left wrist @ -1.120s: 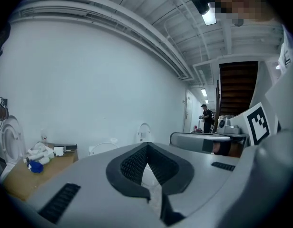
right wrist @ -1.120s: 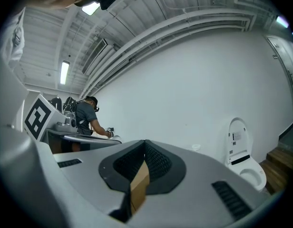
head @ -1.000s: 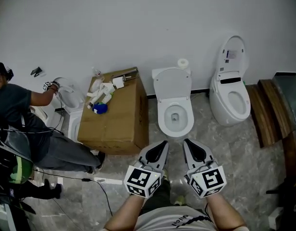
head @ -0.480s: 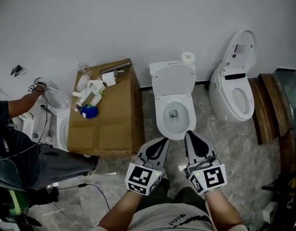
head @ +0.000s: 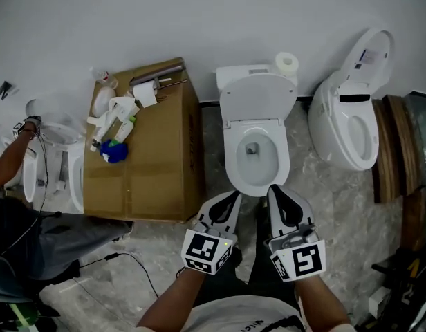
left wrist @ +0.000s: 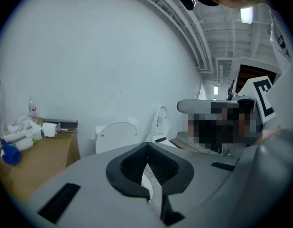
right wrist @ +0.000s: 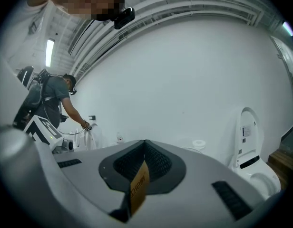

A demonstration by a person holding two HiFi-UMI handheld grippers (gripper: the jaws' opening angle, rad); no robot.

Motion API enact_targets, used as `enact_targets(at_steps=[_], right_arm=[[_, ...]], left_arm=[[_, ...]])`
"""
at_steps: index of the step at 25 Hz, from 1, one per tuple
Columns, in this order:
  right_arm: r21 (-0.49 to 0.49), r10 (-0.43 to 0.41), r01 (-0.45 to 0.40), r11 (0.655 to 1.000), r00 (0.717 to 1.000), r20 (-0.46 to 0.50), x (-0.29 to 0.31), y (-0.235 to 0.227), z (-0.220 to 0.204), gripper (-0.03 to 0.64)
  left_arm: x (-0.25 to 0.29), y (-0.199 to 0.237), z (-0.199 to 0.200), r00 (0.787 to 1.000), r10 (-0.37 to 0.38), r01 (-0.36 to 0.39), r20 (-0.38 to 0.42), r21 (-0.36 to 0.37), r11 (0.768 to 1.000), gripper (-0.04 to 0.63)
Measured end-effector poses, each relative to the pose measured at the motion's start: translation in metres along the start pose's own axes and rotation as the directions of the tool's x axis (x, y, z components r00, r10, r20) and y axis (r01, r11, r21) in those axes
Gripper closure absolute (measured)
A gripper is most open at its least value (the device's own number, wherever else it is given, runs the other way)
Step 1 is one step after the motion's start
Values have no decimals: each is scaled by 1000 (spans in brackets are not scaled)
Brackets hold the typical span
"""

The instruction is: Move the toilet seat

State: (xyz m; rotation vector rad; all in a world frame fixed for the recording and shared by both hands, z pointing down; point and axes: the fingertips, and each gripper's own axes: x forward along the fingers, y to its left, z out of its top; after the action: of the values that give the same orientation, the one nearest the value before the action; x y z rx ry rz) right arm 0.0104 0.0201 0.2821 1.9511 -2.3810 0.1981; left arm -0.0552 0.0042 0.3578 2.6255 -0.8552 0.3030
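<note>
Where the wall meets the veined floor, cardboard box stands left of the middle toilet. Its toilet seat lies flat on the bowl, with the lid raised against the tank. Left gripper and right gripper hover side by side at the bowl's front, both with jaws pressed together, holding nothing.

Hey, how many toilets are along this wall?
3: the middle toilet straight ahead, lid raised; the right toilet, lid raised; the left toilet beyond the cardboard box, partly hidden.
</note>
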Motion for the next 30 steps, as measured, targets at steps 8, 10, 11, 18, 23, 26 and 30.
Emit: enact_targets(at_steps=[8,10,11,18,23,26,30], right_arm=[[-28,77,-78,997,996,-54,69,-30,-71,604],[-4,80,-80,997,995,-60,81,-37,-89,604],[21,74,-73,997,995,-65,87,-41,-99,604],[30,62,-59,998,993,-102,110,-50,-211,604],[21,70,-69,997,991,-114,129,-48,-280,604],[23,83,-81,996,990,-115,140,-44,-312,604],[26,110,-108,994,985,-131,149,-37,-343,604]], left_arm=[[66,58,-69,992,99,-107,-82,-111,988,586],[80,72,-92,987,126,-140,-104,-140,980,586],[87,79,-104,984,138,-155,-114,-157,975,586],[132,121,-217,968,176,-209,-177,-196,958,586],[153,143,-292,959,185,-237,-215,-248,939,586],[164,154,-326,954,195,-257,-228,-285,923,586],[175,170,-363,946,216,-292,-240,-352,889,584]])
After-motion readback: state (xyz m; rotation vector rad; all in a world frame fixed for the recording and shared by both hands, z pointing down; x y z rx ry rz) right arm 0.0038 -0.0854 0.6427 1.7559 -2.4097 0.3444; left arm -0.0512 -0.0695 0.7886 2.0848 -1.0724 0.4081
